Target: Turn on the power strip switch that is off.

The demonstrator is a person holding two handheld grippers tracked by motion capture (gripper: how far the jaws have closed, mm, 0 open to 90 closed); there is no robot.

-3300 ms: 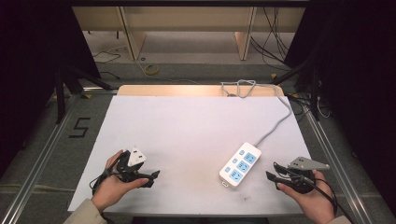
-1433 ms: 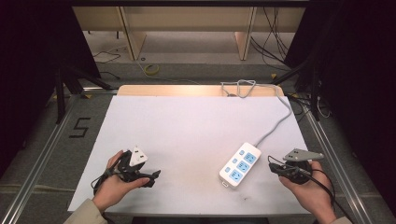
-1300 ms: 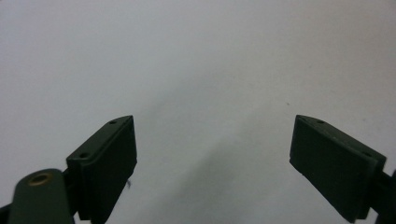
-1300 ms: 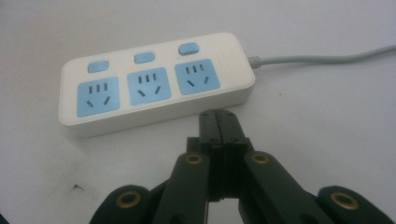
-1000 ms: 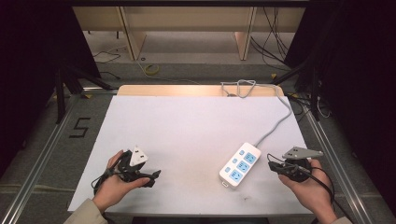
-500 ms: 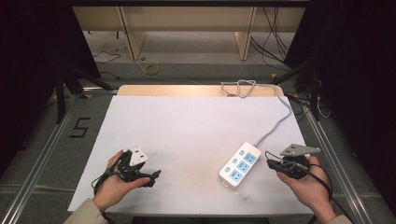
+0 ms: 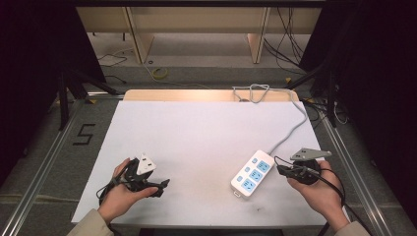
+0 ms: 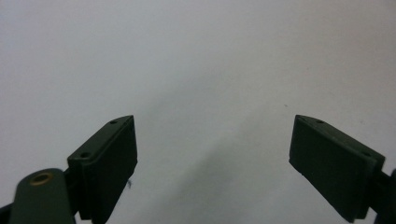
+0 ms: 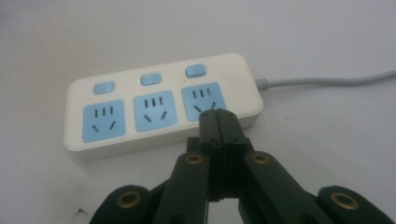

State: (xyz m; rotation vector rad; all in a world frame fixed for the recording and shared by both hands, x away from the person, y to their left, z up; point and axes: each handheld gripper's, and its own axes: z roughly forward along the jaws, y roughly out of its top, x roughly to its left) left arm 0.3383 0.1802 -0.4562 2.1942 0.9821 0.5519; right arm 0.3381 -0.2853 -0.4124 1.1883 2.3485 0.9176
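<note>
In the high view, the power strip is seen lying on the white desk, its long axis running diagonally, with the cord end pointing away toward the far right and the free end toward the person. The right claw is found just beside the strip's right long flank, near its middle, pointing at it with jaws pressed together and nothing between them. The left claw is well apart from the strip, off its left side, so the right hand is judged the nearer for any push or press on the strip.

In the left gripper view, the left claw is shown spread wide over bare desk, with nothing held.

In the right gripper view, the strip is laid crosswise ahead of the right claw, three blue sockets and three switches facing up. The joined tips are seen over the strip's near edge by the socket nearest the cord; whether they touch cannot be told.
</note>
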